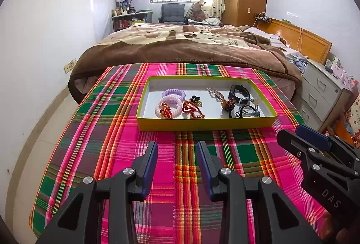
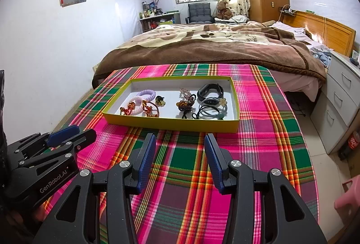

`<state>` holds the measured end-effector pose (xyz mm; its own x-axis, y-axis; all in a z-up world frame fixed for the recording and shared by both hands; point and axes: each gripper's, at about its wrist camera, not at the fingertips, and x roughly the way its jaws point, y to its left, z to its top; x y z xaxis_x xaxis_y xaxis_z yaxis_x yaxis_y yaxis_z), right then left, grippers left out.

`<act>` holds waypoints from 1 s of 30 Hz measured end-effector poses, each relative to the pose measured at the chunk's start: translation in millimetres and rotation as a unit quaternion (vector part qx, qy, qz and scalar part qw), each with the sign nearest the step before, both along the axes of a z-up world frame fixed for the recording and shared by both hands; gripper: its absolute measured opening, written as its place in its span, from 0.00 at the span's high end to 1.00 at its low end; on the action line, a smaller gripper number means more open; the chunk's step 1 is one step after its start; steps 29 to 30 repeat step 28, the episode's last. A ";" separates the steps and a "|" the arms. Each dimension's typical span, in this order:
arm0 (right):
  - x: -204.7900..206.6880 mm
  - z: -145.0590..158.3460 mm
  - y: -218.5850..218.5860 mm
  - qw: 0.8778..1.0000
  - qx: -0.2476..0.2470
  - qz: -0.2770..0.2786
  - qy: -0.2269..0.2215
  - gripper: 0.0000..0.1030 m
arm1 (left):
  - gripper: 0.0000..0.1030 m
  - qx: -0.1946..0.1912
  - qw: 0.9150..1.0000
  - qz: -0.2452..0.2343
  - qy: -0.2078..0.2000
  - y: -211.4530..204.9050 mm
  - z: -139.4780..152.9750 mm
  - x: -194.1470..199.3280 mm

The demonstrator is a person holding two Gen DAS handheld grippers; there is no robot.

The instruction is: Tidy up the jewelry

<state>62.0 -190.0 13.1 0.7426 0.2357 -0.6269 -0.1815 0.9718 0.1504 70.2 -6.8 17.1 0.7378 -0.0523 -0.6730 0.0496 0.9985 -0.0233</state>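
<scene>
Below the tray, over bare plaid cloth (image 1: pixel 112 131), my left gripper (image 1: pixel 177 147) hangs with its jaws parted and nothing between them; my right gripper (image 2: pixel 180 140) sits just beside it, also spread and empty, both aimed at the tray's near wall. Yellow tray (image 1: pixel 202 123) sits on the cloth, bed (image 1: pixel 180 46) beyond its far wall. All jewelry I can see lies inside the tray: purple coil band (image 1: pixel 173 93) at the tray's far left, pale pink coil band (image 1: pixel 168 104) touching it on the near side, a red knotted cord (image 1: pixel 166 111) lying across that one. Toward the tray's middle, another red cord piece (image 1: pixel 193 110) and a small black-and-gold charm (image 1: pixel 195 99). Right of middle, a beaded clip (image 1: pixel 214 93) with an amber bead cluster (image 1: pixel 229 103) below it. Tray's right end: black watch band (image 1: pixel 238 91), grey and black hair ties (image 1: pixel 247 109) tangled, overlapping. No pieces visible on the cloth outside the tray. Judgement: this fits either everything gathered in and done, or a sorted-within-tray job partway; can't tell which. If a pick is needed, I'd come down over the tray's near wall rather than through it, keep jaws wide until straddling one piece only, and pinch the coil bands on the rim away from the cord. The right-end ties look likely to drag each other, so lift slowly and watch for snagging.
</scene>
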 end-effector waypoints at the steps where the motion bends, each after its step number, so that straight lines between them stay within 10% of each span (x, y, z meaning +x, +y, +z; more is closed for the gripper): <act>1: 0.4 -0.2 0.0 1.000 0.000 0.000 0.000 0.56 | 0.65 0.000 1.000 0.001 0.000 -0.1 0.0 -0.2; 30: 2.1 -4.7 0.6 1.000 -0.002 0.000 0.005 0.55 | 0.65 -0.005 1.000 -0.001 0.005 1.7 -3.0 1.7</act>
